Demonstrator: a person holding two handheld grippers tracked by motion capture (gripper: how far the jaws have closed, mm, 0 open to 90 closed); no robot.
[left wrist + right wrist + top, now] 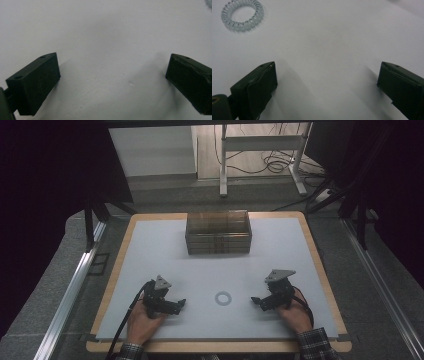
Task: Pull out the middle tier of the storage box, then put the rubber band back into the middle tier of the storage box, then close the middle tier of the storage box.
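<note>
A clear spiral hair tie point(223, 298) lies flat on the white table top point(215, 270), near the front and between my two hands. It lies at the top left of the right gripper view point(242, 14). My left gripper point(180, 303) rests low on the table to the tie's left, jaws wide apart with nothing between them point(112, 75). My right gripper point(256, 301) rests to the tie's right, also open and empty point(327, 80). Both point inward toward the tie without touching it.
A transparent brownish box point(218, 232) stands at the back middle of the table. The wooden table edge point(320, 265) frames the white surface. Behind the table stand a white desk frame point(260, 150) and loose cables on the floor.
</note>
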